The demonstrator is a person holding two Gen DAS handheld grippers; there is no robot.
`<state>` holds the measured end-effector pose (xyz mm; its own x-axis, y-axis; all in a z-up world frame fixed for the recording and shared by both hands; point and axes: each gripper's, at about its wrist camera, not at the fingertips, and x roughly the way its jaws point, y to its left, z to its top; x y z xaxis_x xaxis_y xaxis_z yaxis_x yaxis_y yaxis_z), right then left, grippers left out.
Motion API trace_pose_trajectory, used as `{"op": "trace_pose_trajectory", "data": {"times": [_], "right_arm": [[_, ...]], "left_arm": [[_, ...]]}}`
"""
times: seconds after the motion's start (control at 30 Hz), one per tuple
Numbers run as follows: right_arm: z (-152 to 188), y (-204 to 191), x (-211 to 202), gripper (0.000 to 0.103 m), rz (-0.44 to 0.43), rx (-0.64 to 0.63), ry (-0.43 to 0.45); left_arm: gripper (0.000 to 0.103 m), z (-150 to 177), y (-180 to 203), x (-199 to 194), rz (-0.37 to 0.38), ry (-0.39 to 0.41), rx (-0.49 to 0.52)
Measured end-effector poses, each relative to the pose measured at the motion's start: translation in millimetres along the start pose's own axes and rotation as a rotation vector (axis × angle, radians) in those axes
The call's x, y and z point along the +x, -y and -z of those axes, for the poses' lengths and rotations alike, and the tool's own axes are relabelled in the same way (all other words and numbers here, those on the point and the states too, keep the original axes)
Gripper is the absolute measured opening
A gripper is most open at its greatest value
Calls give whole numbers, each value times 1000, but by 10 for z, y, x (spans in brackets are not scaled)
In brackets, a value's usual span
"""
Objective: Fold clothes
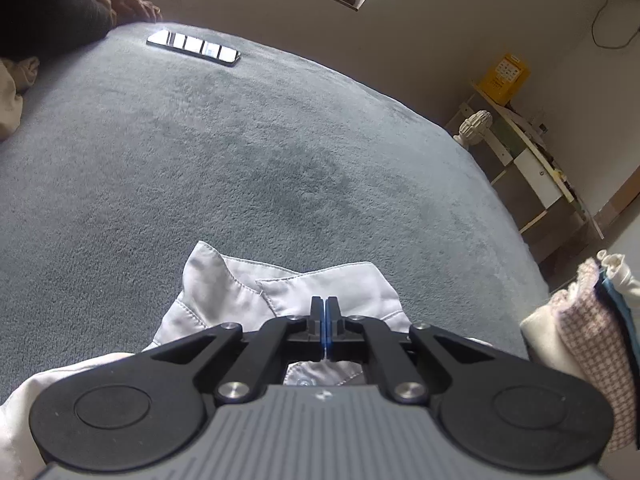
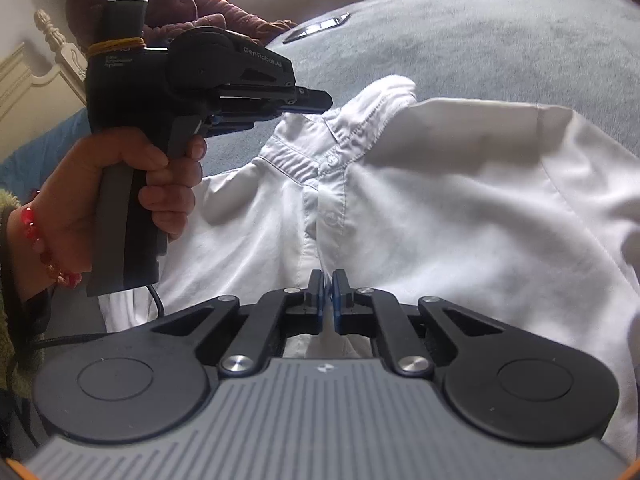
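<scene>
A white shirt (image 2: 420, 200) lies front-up on the grey blanket (image 1: 240, 160), collar at the far end, buttons done up along the placket. The left gripper (image 1: 324, 308) has its jaws pressed together at the collar; whether any cloth is pinched between them I cannot tell. A hand (image 2: 120, 192) with a red bead bracelet (image 2: 36, 236) grips its handle. The right gripper (image 2: 327, 284) sits lower down, its jaws nearly closed over the placket, a fold of shirt seemingly caught between them. Beyond the left jaws, a phone (image 1: 194, 47) lies well away on the blanket. A stack of folded clothes (image 1: 584, 344) sits to their right.
</scene>
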<state>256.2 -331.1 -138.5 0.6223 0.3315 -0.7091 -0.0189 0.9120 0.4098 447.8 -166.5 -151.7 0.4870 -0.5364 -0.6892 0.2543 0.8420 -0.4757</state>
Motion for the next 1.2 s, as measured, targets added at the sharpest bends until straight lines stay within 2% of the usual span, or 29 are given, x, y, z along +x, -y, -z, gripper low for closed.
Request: {"op": "trace_pose_trajectory", "data": {"times": [0.13, 0.33, 0.6, 0.67, 0.77, 0.8, 0.87, 1.03, 1.2], "right_arm": [[0, -14, -41, 3, 3, -4, 21], [6, 3, -77, 3, -9, 31, 35], [39, -60, -89, 3, -23, 23, 56], [69, -69, -78, 3, -25, 21, 58], [99, -69, -99, 3, -33, 25, 65], [103, -70, -109, 3, -33, 21, 69], [111, -57, -129, 3, -31, 21, 74], [88, 4, -198, 3, -39, 35, 89], [57, 27, -246, 3, -50, 36, 102]], "left_arm": [[31, 2, -111, 54, -17, -31, -24], [37, 76, -47, 249, -66, -98, -3], [40, 159, 202, 199, -48, -145, 114], [38, 194, 227, 245, -53, -178, 127], [36, 234, 296, 305, -94, -182, 168], [31, 232, 321, 308, -110, -174, 178], [1, 230, 369, 311, -128, -162, 187], [0, 256, 509, 199, -128, -98, 209], [0, 242, 640, 30, -96, -61, 240]]}}
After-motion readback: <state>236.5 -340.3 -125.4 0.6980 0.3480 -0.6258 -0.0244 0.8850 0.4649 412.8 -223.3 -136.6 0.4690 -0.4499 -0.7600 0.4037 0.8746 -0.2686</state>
